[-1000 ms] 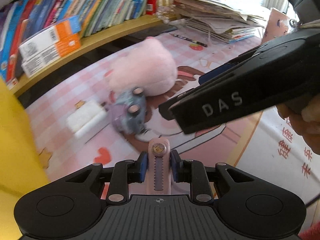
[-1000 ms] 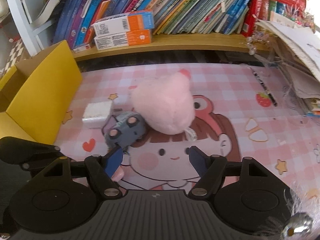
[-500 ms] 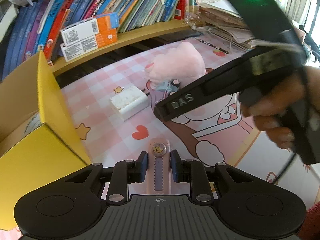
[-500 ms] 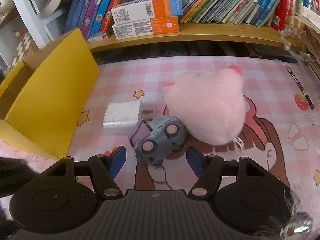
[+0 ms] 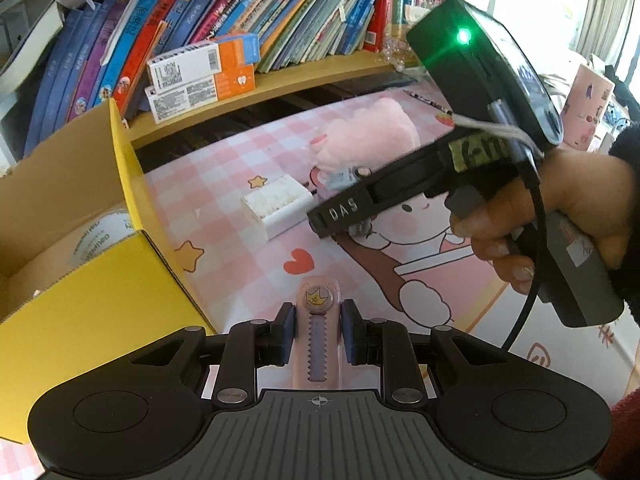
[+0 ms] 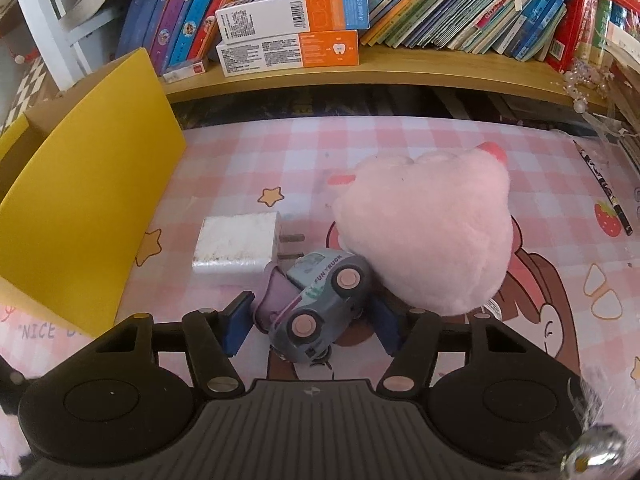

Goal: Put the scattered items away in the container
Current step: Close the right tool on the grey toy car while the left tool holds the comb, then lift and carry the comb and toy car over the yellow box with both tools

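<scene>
On the pink checked table (image 6: 248,148), two tools work beside a yellow box (image 5: 96,312).

Between the blue pads of the left tool (image 5: 316,330) sits a pink utility knife (image 5: 318,332), clenched firmly and held above the mat just right of the box, where a roll of tape (image 5: 96,236) lies inside. The right tool (image 6: 310,320), held in a hand (image 5: 560,208), has just been closing its jaws around a grey toy truck (image 6: 320,304) that lies on its side; the pads flank the truck with small gaps showing, so it is not yet gripped. A white charger (image 6: 236,248) lies just left of the truck, its prongs toward it, and a pink plush toy (image 6: 432,236) touches the truck's far right side.
</scene>
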### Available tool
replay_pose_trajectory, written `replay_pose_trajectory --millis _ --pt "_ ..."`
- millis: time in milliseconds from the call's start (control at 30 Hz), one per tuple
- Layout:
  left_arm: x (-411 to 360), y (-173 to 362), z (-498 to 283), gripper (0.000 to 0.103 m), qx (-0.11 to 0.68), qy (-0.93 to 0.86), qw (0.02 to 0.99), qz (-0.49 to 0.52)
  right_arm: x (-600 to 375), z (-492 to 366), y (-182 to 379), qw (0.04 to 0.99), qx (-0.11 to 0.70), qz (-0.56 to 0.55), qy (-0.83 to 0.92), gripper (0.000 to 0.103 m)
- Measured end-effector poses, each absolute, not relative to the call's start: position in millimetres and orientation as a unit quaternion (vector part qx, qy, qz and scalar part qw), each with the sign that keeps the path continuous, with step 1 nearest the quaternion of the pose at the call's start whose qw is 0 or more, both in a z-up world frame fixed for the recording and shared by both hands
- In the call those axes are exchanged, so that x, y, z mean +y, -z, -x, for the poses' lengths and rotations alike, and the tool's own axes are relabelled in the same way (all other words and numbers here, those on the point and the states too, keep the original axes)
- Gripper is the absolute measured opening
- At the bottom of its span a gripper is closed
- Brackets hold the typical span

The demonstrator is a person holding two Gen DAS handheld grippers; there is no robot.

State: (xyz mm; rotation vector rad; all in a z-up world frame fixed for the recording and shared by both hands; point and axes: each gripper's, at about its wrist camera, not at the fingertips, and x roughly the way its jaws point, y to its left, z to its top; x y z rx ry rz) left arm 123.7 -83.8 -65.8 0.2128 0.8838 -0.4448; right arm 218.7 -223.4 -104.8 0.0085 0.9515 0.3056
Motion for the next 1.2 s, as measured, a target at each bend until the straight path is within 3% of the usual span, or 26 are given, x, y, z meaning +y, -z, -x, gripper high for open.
replay_pose_trajectory --millis 167,500,1200 --pt "-82.4 55.4 -118.9 0.023 0.411 0.215 0.880 -0.102 -228.3 -202.5 96.7 0.879 0.452 -0.001 -0.151 0.057" --pt "-79.6 34.4 -95.7 0.023 0.386 0.217 0.891 -0.103 -242.1 -154.6 84.1 0.874 0.461 0.003 -0.155 0.040" --pt "-40.8 -2.7 -27.4 0.023 0.337 0.185 0.921 -0.054 -235.5 -54.0 38.1 0.891 0.423 0.023 -0.166 0.036"
